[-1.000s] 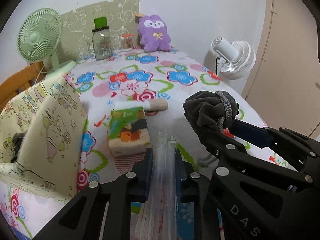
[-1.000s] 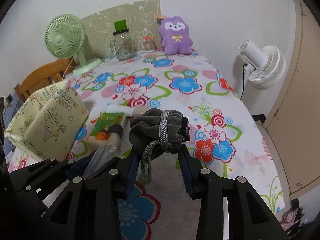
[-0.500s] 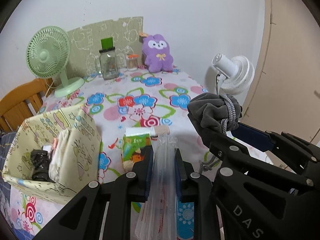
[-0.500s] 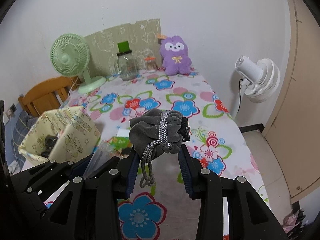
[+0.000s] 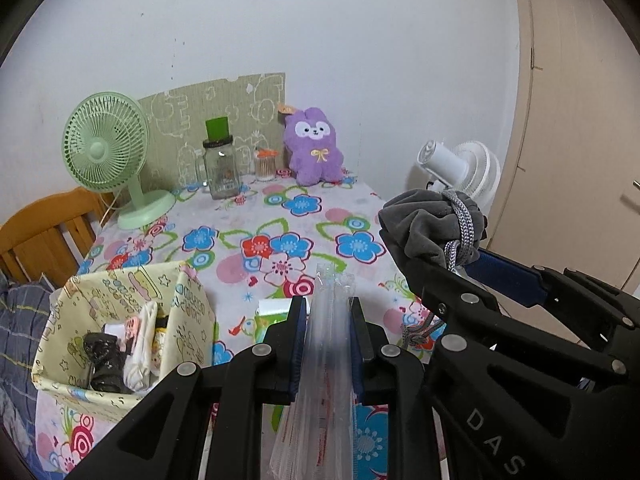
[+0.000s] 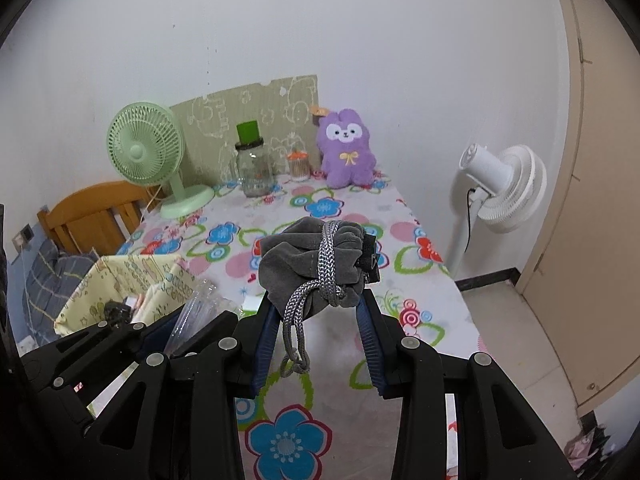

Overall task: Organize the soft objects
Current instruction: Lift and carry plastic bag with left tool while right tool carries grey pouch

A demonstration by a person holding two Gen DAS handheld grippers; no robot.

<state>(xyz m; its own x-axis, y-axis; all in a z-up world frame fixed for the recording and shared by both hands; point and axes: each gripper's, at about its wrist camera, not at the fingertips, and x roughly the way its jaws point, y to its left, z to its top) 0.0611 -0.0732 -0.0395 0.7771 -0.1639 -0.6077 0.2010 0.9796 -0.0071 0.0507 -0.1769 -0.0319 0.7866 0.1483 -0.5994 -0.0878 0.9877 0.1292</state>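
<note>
Both claws have lifted up above the yellow cloth basket (image 5: 188, 312): the left gripper (image 5: 327, 344) pinches a clear plastic bag (image 5: 330, 320), the right gripper (image 6: 318, 316) squeezes a grey drawstring pouch (image 6: 312, 260), ready to drop

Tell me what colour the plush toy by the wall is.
Purple plush toy with a yellow bow; clearest in the right wrist view.

Domestic room. Surface (image 6: 348, 364) covered by a flowered cloth against a plain wall, bearing a green fan (image 6: 146, 150), jar (image 6: 254, 172), plush toy (image 6: 348, 148) and fabric bin (image 5: 100, 292). Wooden chair (image 6: 92, 216) alongside; white fan (image 6: 508, 184) on floor.
</note>
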